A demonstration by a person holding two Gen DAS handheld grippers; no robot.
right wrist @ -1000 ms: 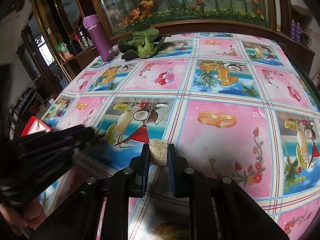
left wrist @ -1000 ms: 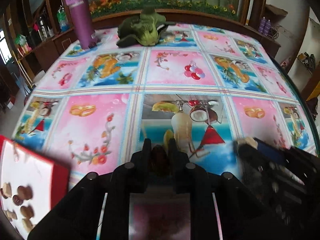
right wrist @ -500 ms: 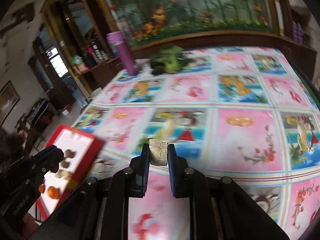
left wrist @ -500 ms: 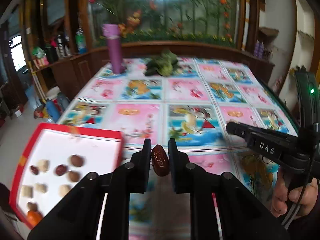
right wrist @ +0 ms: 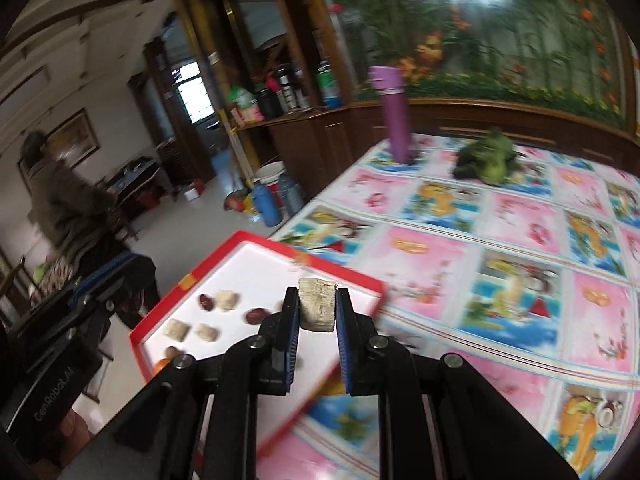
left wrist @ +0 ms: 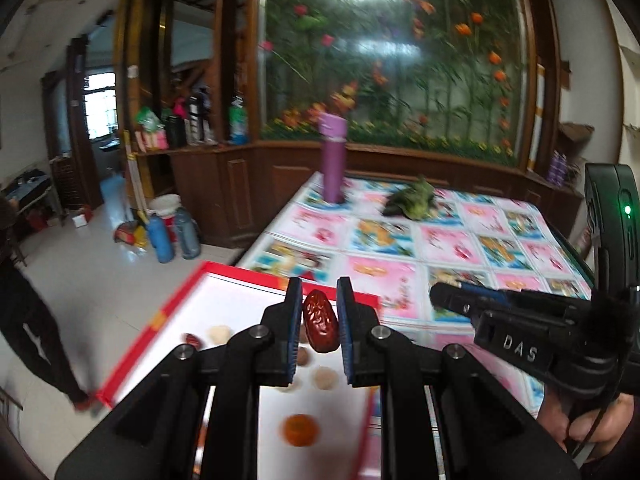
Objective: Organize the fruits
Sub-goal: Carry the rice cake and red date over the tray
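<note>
My left gripper (left wrist: 319, 322) is shut on a wrinkled red date (left wrist: 319, 325), held in the air above the red-rimmed white tray (left wrist: 224, 300). My right gripper (right wrist: 317, 307) is shut on a pale beige chunk (right wrist: 317, 306), held over the same tray (right wrist: 248, 268) near its right rim. On the tray lie several dates, pale chunks and round brown fruits, plus a small orange fruit (left wrist: 300, 430). In the left wrist view the right gripper (left wrist: 440, 295) reaches in from the right, a hand (left wrist: 592, 428) holding its handle.
The tray sits at the left edge of a table with a pink and blue fruit-print cloth (right wrist: 520, 264). A purple flask (right wrist: 394, 114) and a bunch of green vegetables (right wrist: 490, 158) stand at the far side. A person (right wrist: 68, 200) stands on the floor to the left, near bottles (left wrist: 172, 236).
Both grippers have risen and swung left from over the cloth to above the tray, each keeping its piece. The views now tilt up, showing the room and floor.
</note>
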